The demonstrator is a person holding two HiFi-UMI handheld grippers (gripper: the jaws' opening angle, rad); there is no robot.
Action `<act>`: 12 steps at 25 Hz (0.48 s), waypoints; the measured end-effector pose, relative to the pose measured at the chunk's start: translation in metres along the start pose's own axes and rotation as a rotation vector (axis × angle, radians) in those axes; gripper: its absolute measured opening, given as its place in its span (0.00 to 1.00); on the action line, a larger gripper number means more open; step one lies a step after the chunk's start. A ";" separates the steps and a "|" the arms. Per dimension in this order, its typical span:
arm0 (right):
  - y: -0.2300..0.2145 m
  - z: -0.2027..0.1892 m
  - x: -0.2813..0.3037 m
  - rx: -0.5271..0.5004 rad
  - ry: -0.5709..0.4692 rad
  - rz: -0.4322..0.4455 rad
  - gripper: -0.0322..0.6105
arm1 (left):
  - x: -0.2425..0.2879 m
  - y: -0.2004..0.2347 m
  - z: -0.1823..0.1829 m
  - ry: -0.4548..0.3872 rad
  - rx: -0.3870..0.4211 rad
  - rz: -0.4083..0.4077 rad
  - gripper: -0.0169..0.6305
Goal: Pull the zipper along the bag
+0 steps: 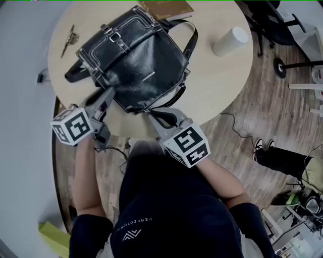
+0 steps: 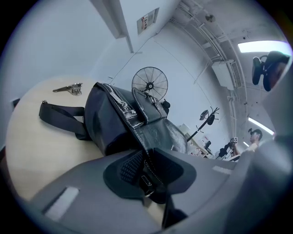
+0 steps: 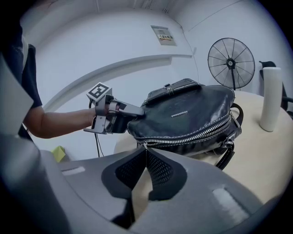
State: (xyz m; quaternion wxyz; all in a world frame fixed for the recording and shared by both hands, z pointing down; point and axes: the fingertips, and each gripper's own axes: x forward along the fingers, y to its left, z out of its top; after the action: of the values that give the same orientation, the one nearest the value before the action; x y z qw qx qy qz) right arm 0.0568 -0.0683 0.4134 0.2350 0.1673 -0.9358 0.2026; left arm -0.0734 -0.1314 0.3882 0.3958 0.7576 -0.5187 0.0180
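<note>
A black leather backpack (image 1: 136,58) lies on the round wooden table (image 1: 217,85). My left gripper (image 1: 107,95) is at the bag's near-left corner; in the left gripper view its pads (image 2: 132,167) are closed on a stitched edge of the bag (image 2: 132,123) with a small metal ring. My right gripper (image 1: 152,113) sits at the bag's near edge. In the right gripper view its jaws (image 3: 146,153) are shut with the zipper pull (image 3: 145,146) pinched at their tips, at the left end of the silver zipper (image 3: 197,135), whose teeth are closed. The left gripper (image 3: 137,112) shows behind the bag.
A white cylinder (image 1: 230,41) stands on the table's right side. A brown book (image 1: 166,9) lies past the bag, and a small metal object (image 1: 69,39) at the far left. The table's near edge runs just under both grippers. An office chair (image 1: 267,20) stands beyond the table.
</note>
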 end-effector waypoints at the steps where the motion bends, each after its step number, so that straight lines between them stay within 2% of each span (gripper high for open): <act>1: -0.001 0.000 -0.001 -0.006 0.002 0.009 0.07 | 0.000 -0.002 0.002 -0.013 0.019 0.002 0.17; 12: -0.016 0.004 -0.011 -0.067 0.026 0.077 0.07 | -0.002 0.000 0.000 -0.068 0.047 0.077 0.17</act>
State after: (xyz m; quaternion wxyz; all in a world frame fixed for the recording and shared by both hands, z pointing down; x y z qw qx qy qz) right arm 0.0713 -0.0820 0.4094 0.2448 0.1204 -0.9446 0.1822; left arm -0.0741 -0.1301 0.3872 0.3590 0.7463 -0.5602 0.0199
